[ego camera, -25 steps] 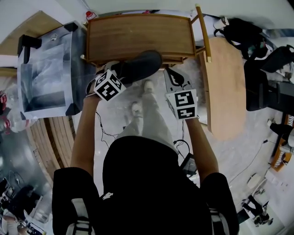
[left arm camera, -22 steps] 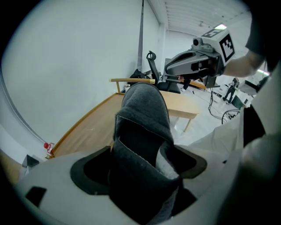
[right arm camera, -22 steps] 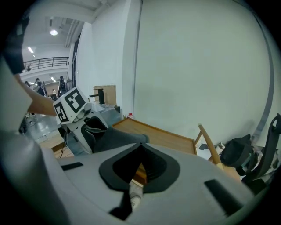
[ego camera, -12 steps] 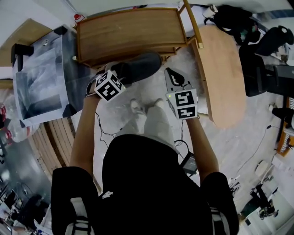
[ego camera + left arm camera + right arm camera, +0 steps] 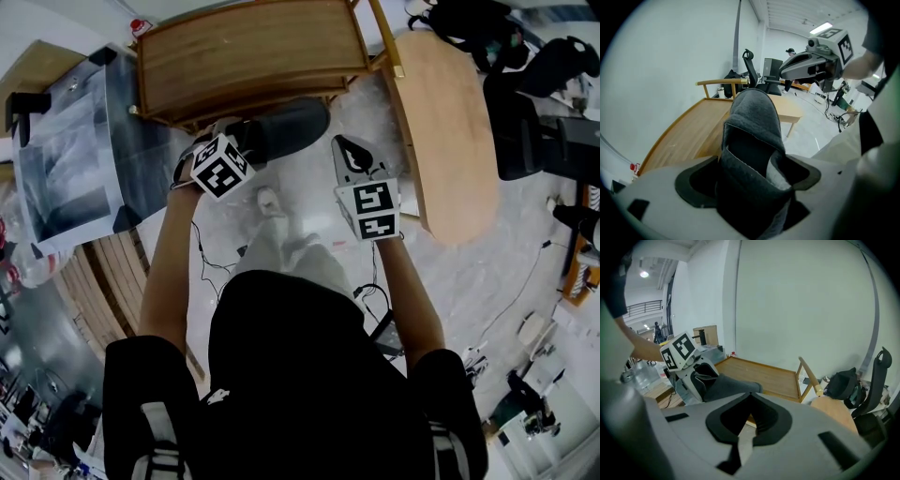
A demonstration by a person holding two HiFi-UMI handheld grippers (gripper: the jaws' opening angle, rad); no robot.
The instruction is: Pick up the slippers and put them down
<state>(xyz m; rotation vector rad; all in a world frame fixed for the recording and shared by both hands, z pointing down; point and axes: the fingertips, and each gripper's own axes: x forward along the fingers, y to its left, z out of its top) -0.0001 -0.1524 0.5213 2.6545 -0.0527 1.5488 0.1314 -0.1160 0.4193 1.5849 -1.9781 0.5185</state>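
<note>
You've stepped on, the counter point(image 5: 248, 56) sliding toward 11 o'clock; left tool point(image 5: 246, 141) grips the grey slipper point(image 5: 291, 127) mid-carry, right tool point(image 5: 352, 155) closed on nothing, so next probably lower and release.

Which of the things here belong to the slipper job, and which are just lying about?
Part of the job:
- grey slipper
- left gripper, shut on the slipper's heel end
- right gripper, shut and empty

Just lying about:
- wooden rack (may be where the slipper goes; cannot tell)
- wooden table
- black bag
- clear plastic box
</note>
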